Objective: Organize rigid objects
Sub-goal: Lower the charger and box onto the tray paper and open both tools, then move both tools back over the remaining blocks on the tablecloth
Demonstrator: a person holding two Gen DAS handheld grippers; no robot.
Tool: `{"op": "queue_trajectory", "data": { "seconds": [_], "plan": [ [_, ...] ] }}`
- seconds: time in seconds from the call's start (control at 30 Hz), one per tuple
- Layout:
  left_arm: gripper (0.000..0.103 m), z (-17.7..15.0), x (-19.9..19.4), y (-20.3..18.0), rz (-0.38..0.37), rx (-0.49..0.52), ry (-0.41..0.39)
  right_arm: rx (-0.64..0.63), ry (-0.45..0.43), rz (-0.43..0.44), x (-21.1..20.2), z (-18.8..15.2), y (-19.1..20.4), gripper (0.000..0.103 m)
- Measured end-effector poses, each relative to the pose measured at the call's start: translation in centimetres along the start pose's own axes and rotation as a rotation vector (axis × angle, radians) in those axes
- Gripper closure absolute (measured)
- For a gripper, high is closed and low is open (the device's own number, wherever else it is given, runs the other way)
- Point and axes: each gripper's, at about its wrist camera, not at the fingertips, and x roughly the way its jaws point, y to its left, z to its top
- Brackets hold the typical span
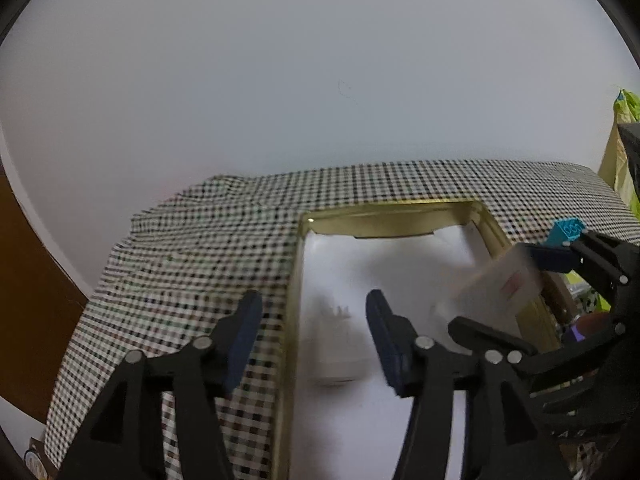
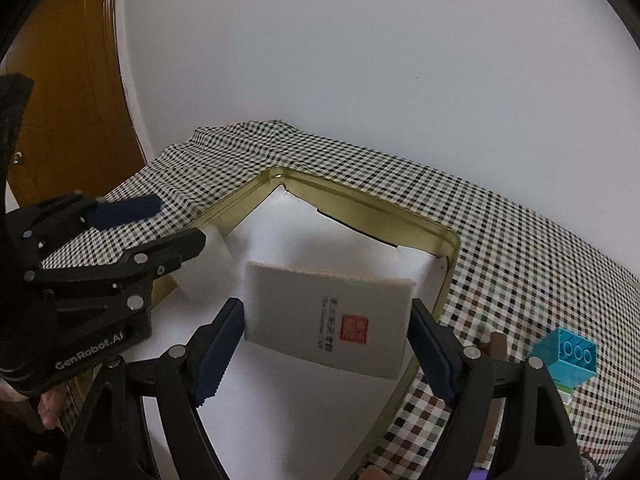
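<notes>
Card over the gold tin

My right tongs (image 2: 326, 344) are pinching a grey card (image 2: 328, 316) above the gold tin (image 2: 444, 300); my left tongs (image 1: 314, 334) are hanging spread and empty beside them, straddling the tin's wall.

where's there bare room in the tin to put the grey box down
Free: the white lining towards the tin's far corner, and the near floor below the grey box. Crowded: the left rim, where the left gripper hovers over a white item.
</notes>
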Motion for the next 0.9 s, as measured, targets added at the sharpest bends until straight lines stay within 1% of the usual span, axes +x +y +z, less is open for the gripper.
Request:
{"op": "queue_trajectory", "data": {
  "seconds": [0.03, 0.07, 0.1, 0.17, 0.23, 0.33, 0.37, 0.4, 0.47, 0.53, 0.63, 0.7, 0.77, 0.8, 0.87, 0.9],
  "plan": [
    [0.039, 0.0, 0.0, 0.1, -0.003, -0.006, -0.004, 0.002, -0.003, 0.0, 0.0, 0.0, 0.1, 0.016],
    [0.029, 0.0, -0.2, 0.3, -0.013, -0.019, -0.013, 0.005, -0.007, -0.003, 0.1, 0.0, 0.0, 0.012],
    [0.026, 0.1, -0.4, 0.4, -0.014, -0.024, -0.021, 0.011, -0.012, -0.012, 0.2, -0.1, -0.2, 0.01],
    [0.026, 0.2, -0.8, 0.5, -0.017, -0.032, -0.037, 0.024, -0.021, -0.008, 0.3, -0.1, -0.4, 0.008],
    [0.026, 0.0, -1.4, 0.7, -0.04, -0.051, -0.051, 0.038, -0.03, 0.01, -0.2, -0.3, -0.7, 0.008],
    [0.026, -0.5, -2.3, 0.6, -0.042, -0.056, -0.069, 0.056, -0.07, 0.01, -1.7, -1.0, -1.0, 0.008],
    [0.023, -0.8, -2.8, 0.6, -0.037, -0.058, -0.08, 0.068, -0.084, 0.014, -2.4, -1.4, -1.2, 0.008],
    [0.013, -1.2, -3.3, 0.4, -0.038, -0.065, -0.094, 0.087, -0.102, 0.023, -3.4, -2.0, -1.5, 0.008],
    [0.002, -2.3, -4.5, -0.3, -0.042, -0.081, -0.134, 0.116, -0.142, 0.025, -5.4, -3.4, -2.0, 0.008],
    [0.001, -3.2, -5.6, -1.2, -0.056, -0.092, -0.168, 0.132, -0.196, -0.013, -7.8, -5.4, -2.6, 0.008],
    [0.001, -4.5, -6.7, -4.1, -0.107, -0.077, -0.201, 0.162, -0.258, -0.081, -11.4, -9.0, -3.9, 0.008],
    [0.001, -5.1, -7.3, -6.2, -0.152, -0.057, -0.22, 0.211, -0.297, -0.143, -13.7, -11.5, -5.4, 0.008],
    [0.001, -5.7, -7.8, -8.8, -0.187, -0.006, -0.238, 0.256, -0.315, -0.214, -15.4, -13.7, -7.2, 0.008],
    [0.001, -5.8, -7.9, -10.0, -0.202, 0.02, -0.242, 0.28, -0.314, -0.266, -16.2, -14.8, -8.1, 0.008],
    [0.001, -5.9, -7.9, -12.1, -0.237, 0.064, -0.241, 0.317, -0.3, -0.355, -17.1, -16.4, -9.5, 0.008],
    [0.001, -6.0, -7.8, -12.9, -0.25, 0.082, -0.237, 0.337, -0.291, -0.385, -17.5, -17.1, -10.2, 0.008]
  ]
}}
